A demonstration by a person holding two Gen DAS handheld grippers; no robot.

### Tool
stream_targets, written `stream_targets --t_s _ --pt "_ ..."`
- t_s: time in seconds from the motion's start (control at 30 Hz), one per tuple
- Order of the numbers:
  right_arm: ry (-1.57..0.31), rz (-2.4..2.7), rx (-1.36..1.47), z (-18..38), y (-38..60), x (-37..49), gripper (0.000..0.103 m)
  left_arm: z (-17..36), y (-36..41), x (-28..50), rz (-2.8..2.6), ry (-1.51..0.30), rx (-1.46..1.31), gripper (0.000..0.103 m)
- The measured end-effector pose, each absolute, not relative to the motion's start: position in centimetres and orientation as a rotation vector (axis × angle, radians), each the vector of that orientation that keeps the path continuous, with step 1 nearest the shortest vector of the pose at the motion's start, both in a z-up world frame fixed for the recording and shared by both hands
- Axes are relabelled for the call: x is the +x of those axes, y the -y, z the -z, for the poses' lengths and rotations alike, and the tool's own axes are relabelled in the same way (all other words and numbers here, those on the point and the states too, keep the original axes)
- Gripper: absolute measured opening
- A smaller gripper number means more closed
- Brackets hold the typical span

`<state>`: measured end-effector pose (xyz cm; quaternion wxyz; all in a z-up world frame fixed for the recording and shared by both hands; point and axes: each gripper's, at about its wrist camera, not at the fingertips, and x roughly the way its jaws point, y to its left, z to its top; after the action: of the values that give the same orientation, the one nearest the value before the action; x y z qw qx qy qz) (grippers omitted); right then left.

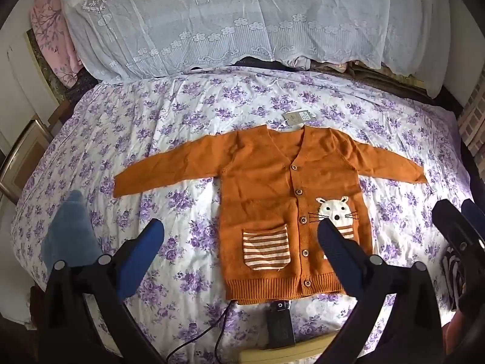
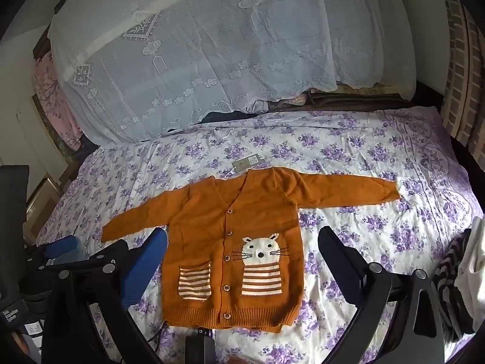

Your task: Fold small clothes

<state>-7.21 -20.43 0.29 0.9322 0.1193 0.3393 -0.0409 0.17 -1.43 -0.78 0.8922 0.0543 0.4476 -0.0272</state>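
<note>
Orange-brown knitted cardigan [image 1: 266, 188] lies flat, front side up, on the bed [image 1: 169, 127], roughly midway across it and toward the near edge. Both sleeves are spread outward to the sides. The front is buttoned down the middle with a row of brown buttons. A striped pocket [image 1: 266, 247] sits on one front panel; a white cat motif [image 2: 261, 247] above a second striped patch sits on the other. A paper tag [image 1: 298, 117] lies on the sheet at the neckline, just beyond the collar.

The bed carries a white sheet printed with purple flowers. A white lace cover [image 1: 230, 21] is draped over bulky items along the far edge. A small black device [image 1: 279, 321] with a cable rests at the near edge, just below the cardigan's hem (touching or not cannot be told).

Left tongs [image 1: 241, 236]: spread wide, nothing between the fingers, held above the cardigan's lower half.

Right tongs [image 2: 242, 244]: likewise spread wide, gripping nothing, above the garment's lower front. Striped fabric [image 2: 451, 276] lies at the bed's right edge.
</note>
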Motion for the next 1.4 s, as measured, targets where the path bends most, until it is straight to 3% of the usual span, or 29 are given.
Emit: stream_targets --t_s 1.4 --pt "-0.693 0.084 0.252 -0.34 20.42 -7.87 0.1 1.16 0.8 -0.36 0.058 -0.929 0.116 0.099"
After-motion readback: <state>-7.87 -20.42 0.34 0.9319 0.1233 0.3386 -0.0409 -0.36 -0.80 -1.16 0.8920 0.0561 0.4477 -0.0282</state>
